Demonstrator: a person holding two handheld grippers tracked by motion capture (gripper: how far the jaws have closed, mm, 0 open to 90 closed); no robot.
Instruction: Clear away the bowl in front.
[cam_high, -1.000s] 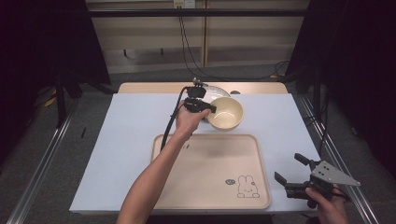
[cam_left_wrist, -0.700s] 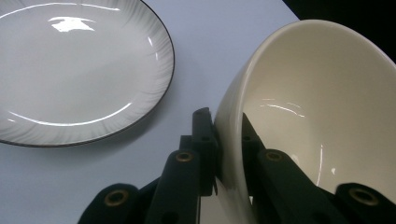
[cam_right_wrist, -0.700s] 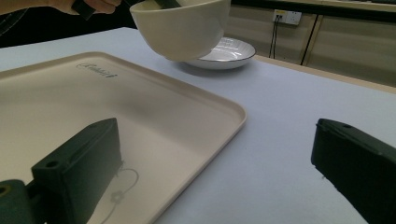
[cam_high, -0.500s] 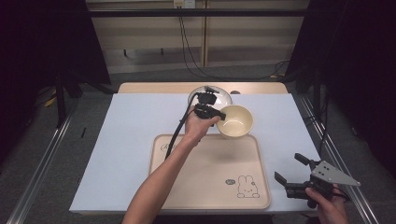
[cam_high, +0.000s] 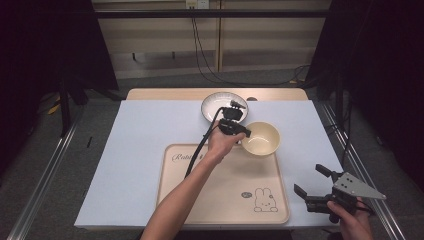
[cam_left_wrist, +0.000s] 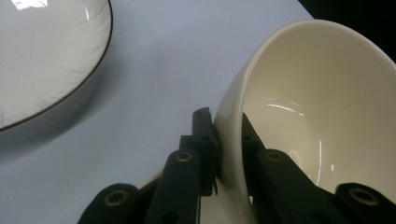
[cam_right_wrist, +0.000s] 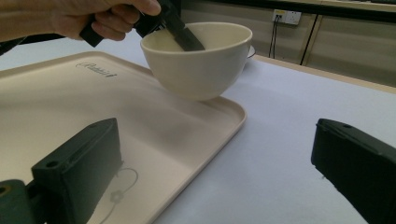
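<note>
Carrying the cream bowl (cam_high: 260, 138) by its near-left rim, the left gripper (cam_high: 239, 131) has one jaw inside the bowl and one outside, pinched tight on the wall; the left gripper view shows the rim (cam_left_wrist: 233, 140) clamped between the two black jaws. Vs. a second ago the bowl has come away from the white plate (cam_high: 218, 105) at the far side of the table (cam_high: 125, 150) and moved right and toward the near side, w/ the hand dropping a bit. It now hangs at the far right corner of the beige rabbit tray (cam_high: 220, 195), partly over the tray edge, partly over the table cover. In the right gripper view the bowl (cam_right_wrist: 198, 60) is clearly off the surface, tilted slightly, its shadow on the tray rim (cam_right_wrist: 233, 116) below.

Right gripper (cam_high: 320, 192) sits at the near right off the tray, jaws wide apart, nothing btwn them; hasn't moved.

Judgement: transfer is mid-way, bowl is lifted and approaching the tray. Next it likely needs to shift left/nearer to clear the raised rim, then lower and release.
</note>
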